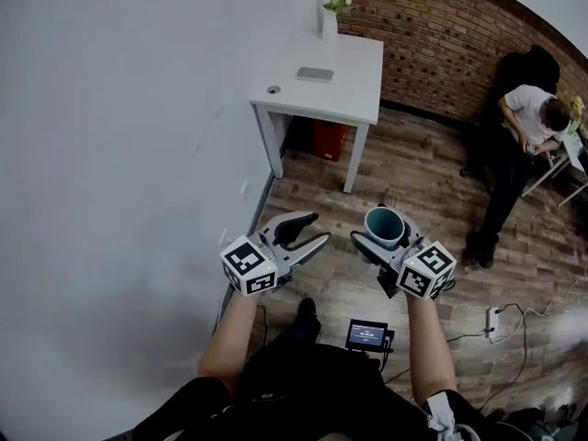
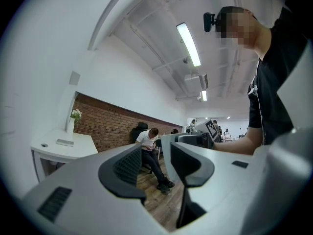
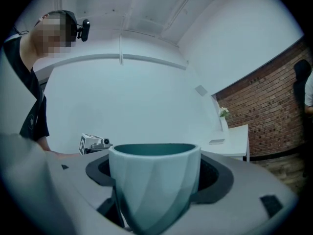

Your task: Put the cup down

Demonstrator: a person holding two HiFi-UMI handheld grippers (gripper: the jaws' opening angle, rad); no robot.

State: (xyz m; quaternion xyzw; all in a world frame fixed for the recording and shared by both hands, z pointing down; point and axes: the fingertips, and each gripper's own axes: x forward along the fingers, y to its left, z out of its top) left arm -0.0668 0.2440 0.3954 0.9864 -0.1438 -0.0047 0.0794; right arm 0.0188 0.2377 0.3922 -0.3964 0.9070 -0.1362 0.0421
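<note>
Head view: gripping the teal cup (image 1: 384,220) upright in the right gripper (image 1: 384,231), holding it in the air over the wooden floor (image 1: 413,168). Holding the left gripper (image 1: 321,226) near it, at 9 o'clock of the cup, with fingers (image 1: 296,220) spread and clasping nothing. Facing a white bench (image 1: 354,76) at 12 o'clock, bearing a vase of flowers (image 1: 332,12) at its far edge and a flat grey slab (image 1: 315,74) nearer the middle. Catching a seated person (image 1: 525,118) at 2 o'clock, beside the brick wall (image 1: 432,35), and a white power strip (image 1: 493,322) lying on the floor at 4 o'clock.

Left gripper view: looking along the two fingers, standing apart with a narrow gap and pinching nothing. Showing the floor and the seated person through that gap, the bench at 9 o'clock and the right gripper at 3 o'clock.

Right gripper view: pressing both dark pads (image 3: 217,176) against the cup's sides at 9 and 3 o'clock, clamping it rim-up between the fingers. Filling the lower middle with the cup, showing the left gripper at 9 o'clock of it and the bench at 3 o'clock.
</note>
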